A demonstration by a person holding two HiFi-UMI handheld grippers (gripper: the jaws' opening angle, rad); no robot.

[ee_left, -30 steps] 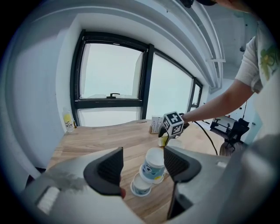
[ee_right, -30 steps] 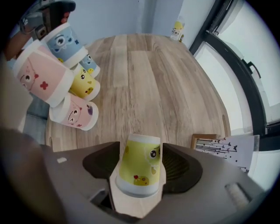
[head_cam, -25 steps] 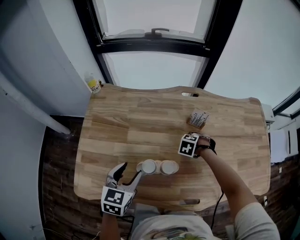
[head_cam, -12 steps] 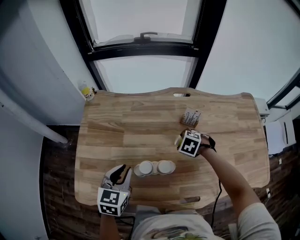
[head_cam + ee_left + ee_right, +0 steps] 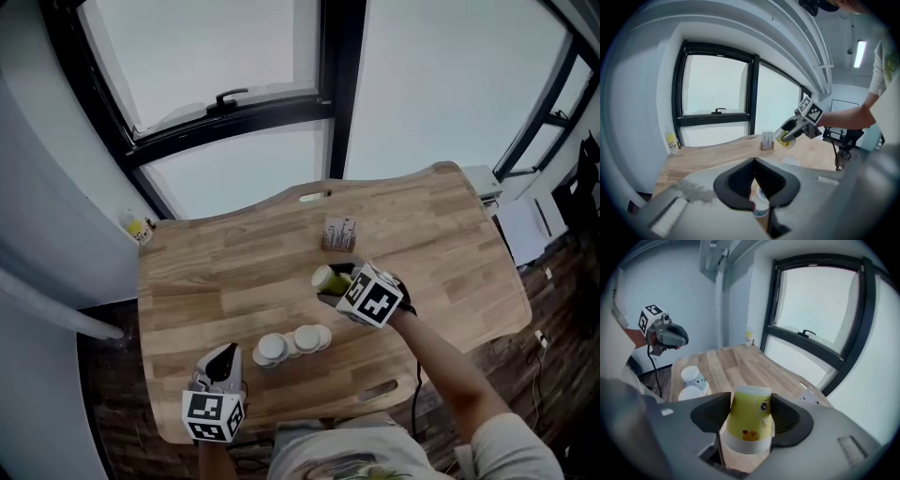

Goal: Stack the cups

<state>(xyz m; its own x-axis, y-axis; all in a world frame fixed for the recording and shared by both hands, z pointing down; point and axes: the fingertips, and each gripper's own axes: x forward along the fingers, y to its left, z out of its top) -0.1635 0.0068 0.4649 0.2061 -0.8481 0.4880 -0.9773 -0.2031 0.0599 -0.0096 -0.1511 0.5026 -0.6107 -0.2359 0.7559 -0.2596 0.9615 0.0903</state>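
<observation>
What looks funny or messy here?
Nothing is spilled or broken. The only odd-looking thing is the yellow cup, tilted in the air, because the right gripper is clamped on it. The other cups sit together on the table.

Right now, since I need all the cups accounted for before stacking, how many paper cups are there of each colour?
Yellow paper cup, gripped by the right gripper: 1
White paper cups, upside down on the wooden table: 2
Total: 3
</observation>
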